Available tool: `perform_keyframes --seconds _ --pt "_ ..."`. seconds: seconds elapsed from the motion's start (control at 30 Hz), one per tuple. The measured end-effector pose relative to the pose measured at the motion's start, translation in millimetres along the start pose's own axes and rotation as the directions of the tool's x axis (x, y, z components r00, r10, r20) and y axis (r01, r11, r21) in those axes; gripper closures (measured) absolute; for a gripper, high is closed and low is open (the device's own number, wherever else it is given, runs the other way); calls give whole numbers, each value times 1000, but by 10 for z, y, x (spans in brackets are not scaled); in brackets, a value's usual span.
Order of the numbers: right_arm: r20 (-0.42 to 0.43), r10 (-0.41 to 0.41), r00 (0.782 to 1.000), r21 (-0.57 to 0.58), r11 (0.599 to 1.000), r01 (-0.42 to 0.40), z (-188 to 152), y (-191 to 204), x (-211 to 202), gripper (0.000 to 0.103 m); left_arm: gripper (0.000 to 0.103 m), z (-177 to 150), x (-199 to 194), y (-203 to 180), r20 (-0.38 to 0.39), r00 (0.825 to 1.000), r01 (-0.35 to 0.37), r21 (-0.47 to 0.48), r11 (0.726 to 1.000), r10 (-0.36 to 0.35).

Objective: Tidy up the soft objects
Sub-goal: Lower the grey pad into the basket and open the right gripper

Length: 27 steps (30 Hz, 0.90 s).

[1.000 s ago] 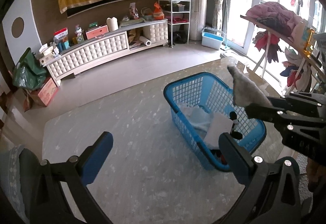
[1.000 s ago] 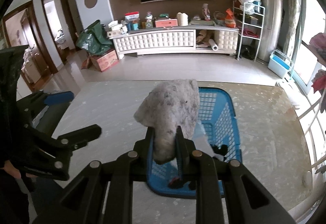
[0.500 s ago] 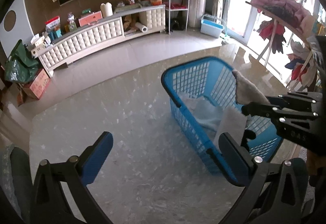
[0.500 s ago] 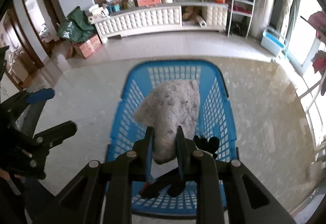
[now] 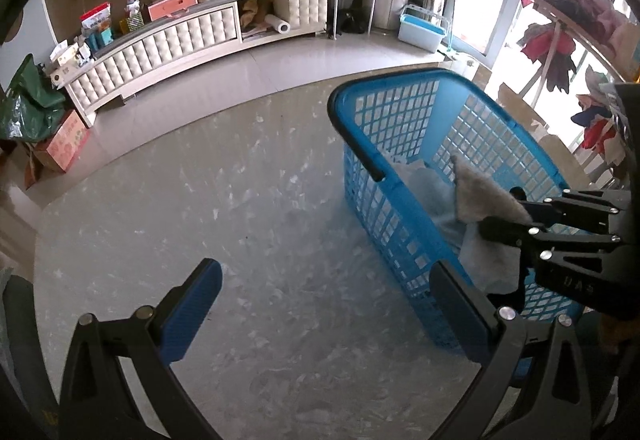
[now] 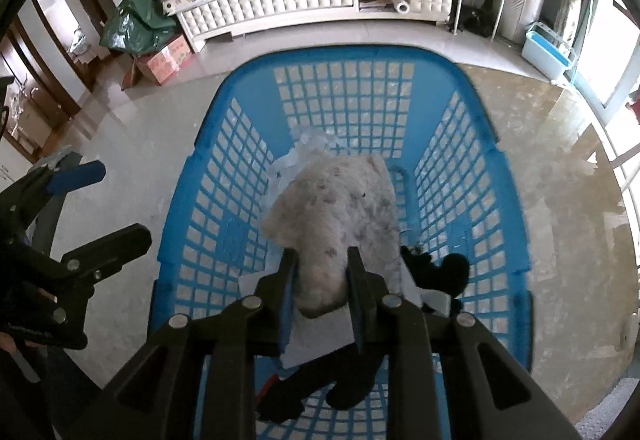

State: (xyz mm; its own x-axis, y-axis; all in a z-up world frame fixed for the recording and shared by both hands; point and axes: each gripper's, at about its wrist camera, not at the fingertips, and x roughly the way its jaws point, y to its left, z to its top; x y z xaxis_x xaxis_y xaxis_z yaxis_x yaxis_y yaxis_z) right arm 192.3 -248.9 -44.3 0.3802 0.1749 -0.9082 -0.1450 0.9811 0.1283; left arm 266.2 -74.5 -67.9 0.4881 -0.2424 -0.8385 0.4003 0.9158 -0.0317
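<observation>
A blue lattice basket (image 5: 400,78) stands on the grey marbled table (image 5: 200,200). My right gripper (image 6: 322,260) is shut on a grey fuzzy cloth (image 6: 336,208) and holds it inside the basket (image 6: 344,54), just above a white cloth (image 6: 312,144) and a black soft item (image 6: 440,272) lying in it. In the left wrist view the same right gripper (image 5: 504,218) reaches in over the near right rim with the grey cloth (image 5: 480,196). My left gripper (image 5: 324,272) is open with nothing in it, over the bare tabletop left of the basket; it shows as the left gripper (image 6: 100,208) in the right wrist view.
Beyond the table's far edge is tiled floor, with a long white padded cabinet (image 5: 168,40) against the wall. A clothes rack (image 5: 560,24) hung with garments stands at the right. A small blue bin (image 5: 420,32) and a green bag (image 5: 28,108) sit on the floor.
Both grippers have sunk toward the table. The right one carried the grey cloth from above the basket's near rim down into the basket. The left stays open.
</observation>
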Motion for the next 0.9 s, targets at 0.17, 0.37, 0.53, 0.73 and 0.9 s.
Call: perform_keyframes --seconds 0.17,0.37,0.53,0.73,0.9 --pt "-6 2 1000 -1 1000 -2 16 -17 -5 78 0 -12 3 13 -1 1000 8 3 1000 -8" --pt "-5 12 1000 0 1000 -12 22 -26 -40 45 0 -31 -37 -10 6 1000 -11 11 1000 11" --pt "5 -6 1000 12 1000 6 -13 -59 -136 29 0 -43 -107 -26 17 1000 -16 5 1000 16" --pt "55 -14 998 28 1000 13 -130 -141 -426 11 0 -81 -326 -134 49 999 16 -3 1000 -15" --pt "94 -38 995 41 999 34 -262 -156 -704 1 0 -175 -628 -299 101 995 5 10 1000 -6"
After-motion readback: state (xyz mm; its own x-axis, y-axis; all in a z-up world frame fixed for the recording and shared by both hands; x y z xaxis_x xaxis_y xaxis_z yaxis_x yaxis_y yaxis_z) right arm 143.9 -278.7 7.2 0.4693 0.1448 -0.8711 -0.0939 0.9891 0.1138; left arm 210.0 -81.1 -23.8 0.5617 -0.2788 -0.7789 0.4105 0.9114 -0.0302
